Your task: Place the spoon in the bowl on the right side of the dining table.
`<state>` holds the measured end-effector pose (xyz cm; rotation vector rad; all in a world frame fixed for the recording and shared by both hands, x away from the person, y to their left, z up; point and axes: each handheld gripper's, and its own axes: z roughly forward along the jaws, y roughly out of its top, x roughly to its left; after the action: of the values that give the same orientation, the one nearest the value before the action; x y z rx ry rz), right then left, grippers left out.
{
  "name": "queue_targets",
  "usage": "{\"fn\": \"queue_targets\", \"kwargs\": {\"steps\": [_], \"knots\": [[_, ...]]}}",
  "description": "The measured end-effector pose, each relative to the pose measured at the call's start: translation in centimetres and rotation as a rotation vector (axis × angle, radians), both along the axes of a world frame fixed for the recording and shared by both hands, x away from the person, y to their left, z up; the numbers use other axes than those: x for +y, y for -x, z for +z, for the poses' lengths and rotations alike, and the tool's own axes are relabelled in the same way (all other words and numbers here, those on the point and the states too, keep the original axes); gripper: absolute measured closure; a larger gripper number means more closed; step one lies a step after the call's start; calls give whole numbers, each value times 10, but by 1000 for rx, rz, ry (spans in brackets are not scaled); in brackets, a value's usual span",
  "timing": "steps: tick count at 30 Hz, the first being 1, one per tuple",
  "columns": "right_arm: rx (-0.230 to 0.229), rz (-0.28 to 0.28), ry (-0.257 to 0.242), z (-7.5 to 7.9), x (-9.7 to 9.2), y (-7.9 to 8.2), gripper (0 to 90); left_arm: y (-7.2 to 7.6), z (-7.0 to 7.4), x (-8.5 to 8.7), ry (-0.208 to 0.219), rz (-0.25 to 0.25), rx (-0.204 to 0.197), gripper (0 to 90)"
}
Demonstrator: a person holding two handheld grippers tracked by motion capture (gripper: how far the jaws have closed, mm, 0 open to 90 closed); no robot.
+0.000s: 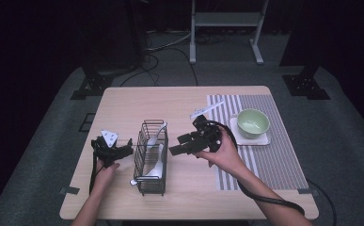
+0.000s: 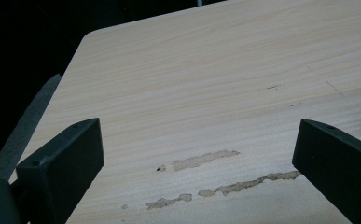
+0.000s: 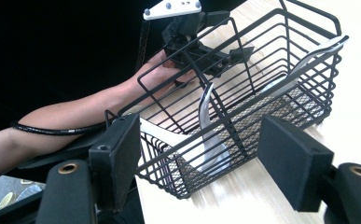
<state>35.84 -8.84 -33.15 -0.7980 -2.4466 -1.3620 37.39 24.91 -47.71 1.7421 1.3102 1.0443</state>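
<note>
A black wire basket (image 1: 138, 162) stands lengthwise at the table's middle with white spoons (image 1: 154, 164) lying in it. In the right gripper view the basket (image 3: 310, 109) lies just ahead, a white spoon (image 3: 210, 142) resting on its mesh floor and another (image 3: 325, 48) leaning on the far end. My left gripper (image 1: 127, 147) hovers just left of the basket, open, with bare tabletop between its jaws (image 2: 197, 154). My right gripper (image 1: 179, 144) is held just right of the basket, open and holding nothing (image 3: 199, 158).
A green bowl (image 1: 253, 123) sits on a white square dish on a striped placemat (image 1: 278, 160) at the right. A white utensil (image 1: 207, 109) lies at the mat's far left corner. The left gripper (image 3: 201, 51) and its hand sit beyond the basket.
</note>
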Motion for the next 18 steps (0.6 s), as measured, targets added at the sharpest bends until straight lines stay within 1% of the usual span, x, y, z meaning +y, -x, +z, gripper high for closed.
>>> {"fn": "queue_targets", "kwargs": {"steps": [14,18], "knots": [[15,9,1,-2,12,-5,296,0,0,0,0,-1,0,10],[25,14,4,-4,18,-7,308,0,0,0,2,0,1,9]]}}
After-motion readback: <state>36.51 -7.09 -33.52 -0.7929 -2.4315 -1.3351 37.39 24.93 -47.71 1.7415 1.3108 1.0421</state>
